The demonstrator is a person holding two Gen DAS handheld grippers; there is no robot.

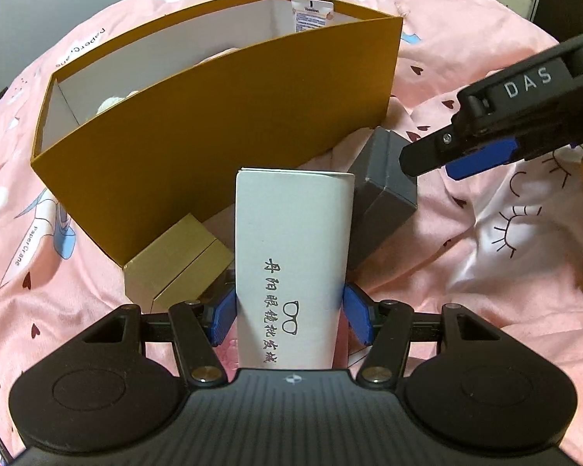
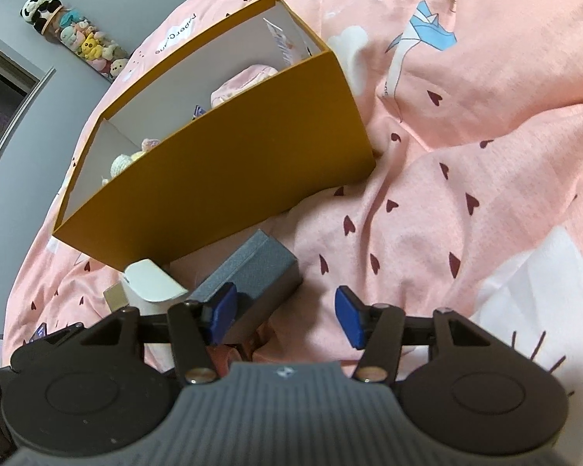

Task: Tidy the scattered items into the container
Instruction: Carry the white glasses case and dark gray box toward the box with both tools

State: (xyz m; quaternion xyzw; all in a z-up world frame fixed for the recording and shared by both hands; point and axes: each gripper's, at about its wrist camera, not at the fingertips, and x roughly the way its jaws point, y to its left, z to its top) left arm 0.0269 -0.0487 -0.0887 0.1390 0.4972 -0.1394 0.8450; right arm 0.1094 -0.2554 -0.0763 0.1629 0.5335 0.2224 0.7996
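1. While the left gripper points steeply down at the bed, its blue pads press both long sides of a white carton printed with black characters and a small spectacles drawing: the jaws are clenched on it.
2. The white carton's long axis runs straight away from the left wrist camera along the fingers, its far end aimed at the near wall of the yellow box.
3. The yellow box stands open-topped on the pink bedspread, its long axis running across the left wrist view; inside, a cream knitted toy, a pink pouch and a white tube leaning in the far corner are visible.
4. A grey box lies on the bedspread just beside the white carton and near the yellow box's near wall, tipped up on one edge.
5. A small beige box lies on the other side of the carton, against the yellow box's near wall.
6. The right gripper hangs over the grey box; its left pad overlaps that box's near end, while the other pad has only bedspread in front of it. Its jaws are released, gripping nothing.
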